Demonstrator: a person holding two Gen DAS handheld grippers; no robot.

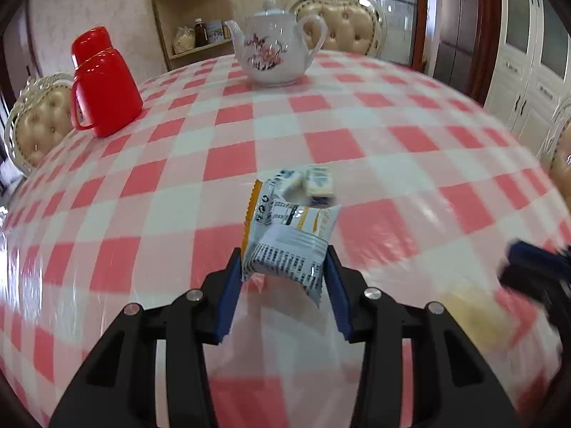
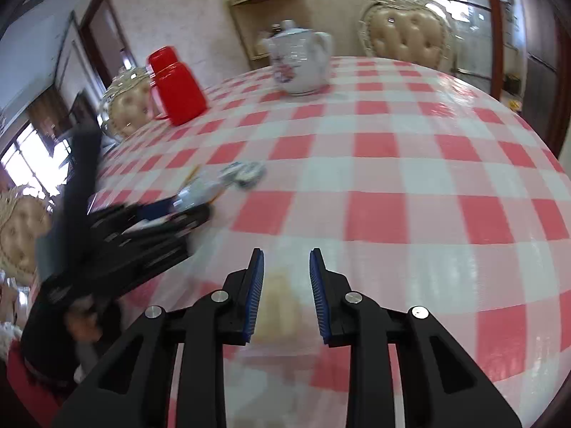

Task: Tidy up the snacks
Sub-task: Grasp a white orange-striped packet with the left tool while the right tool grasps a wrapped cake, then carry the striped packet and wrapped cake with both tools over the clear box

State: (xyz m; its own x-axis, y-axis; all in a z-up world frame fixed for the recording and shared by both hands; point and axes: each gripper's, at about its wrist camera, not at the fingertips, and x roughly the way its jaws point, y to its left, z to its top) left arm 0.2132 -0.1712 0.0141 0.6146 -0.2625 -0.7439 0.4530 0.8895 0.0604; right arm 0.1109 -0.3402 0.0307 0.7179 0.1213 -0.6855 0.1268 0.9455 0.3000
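your left claw (image 1: 283,267) pinches only the lower end of the white snack packet (image 1: 289,239) above the checked worktop (image 1: 392,125), so a quick swing could slip it free, while your right claw (image 2: 286,278) stands slightly apart, gripping nothing clear, over a blurred yellowish patch.

We can't read any text here. The snack pkt (image 1: 285,246) carries dense printed lines, a barcode-like strip and small round symbols, all too blurred to make out. Labels on the shelf jars (image 1: 210,32) are too small. In the right wrist view, nothing legible.
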